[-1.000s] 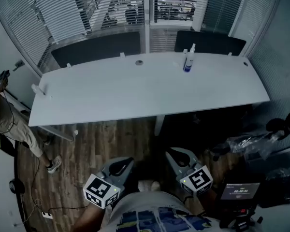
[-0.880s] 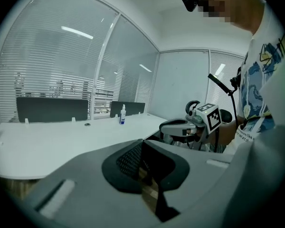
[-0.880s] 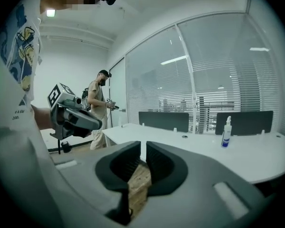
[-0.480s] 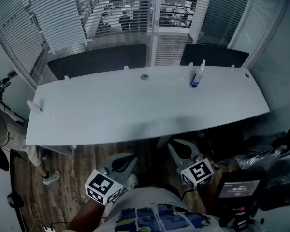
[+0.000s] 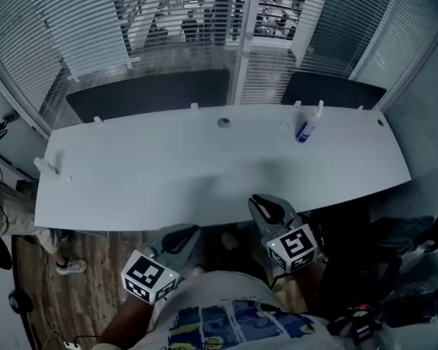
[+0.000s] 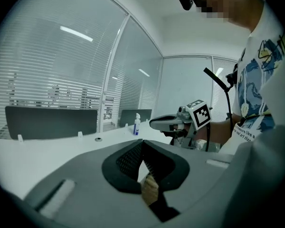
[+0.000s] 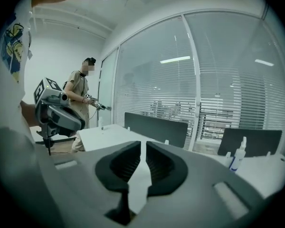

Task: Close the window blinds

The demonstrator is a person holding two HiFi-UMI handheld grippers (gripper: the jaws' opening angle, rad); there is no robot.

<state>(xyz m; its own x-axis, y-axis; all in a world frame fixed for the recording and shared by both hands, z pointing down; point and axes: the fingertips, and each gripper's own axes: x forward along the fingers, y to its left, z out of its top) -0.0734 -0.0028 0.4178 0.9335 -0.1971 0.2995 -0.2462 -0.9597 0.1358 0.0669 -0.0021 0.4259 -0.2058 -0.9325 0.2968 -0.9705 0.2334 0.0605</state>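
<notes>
Now holding the left grey two-jaw gripper [image 5: 184, 233] clenched empty and the right grey two-jaw gripper [image 5: 263, 205] barely parted, empty, at the long white desk's [image 5: 168, 173] near edge, facing white slatted window blinds [image 5: 73, 20].

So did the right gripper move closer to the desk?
Yes. The right gripper went forward toward the desk; its tips now reach the desk's front edge.

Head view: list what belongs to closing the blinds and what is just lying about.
For the job:
- white slatted window blinds
- left claw and right claw, both empty

Lying about:
- white spray bottle with a blue label, upright on the long white desk
- dark rectangular divider panels behind the desk
</notes>
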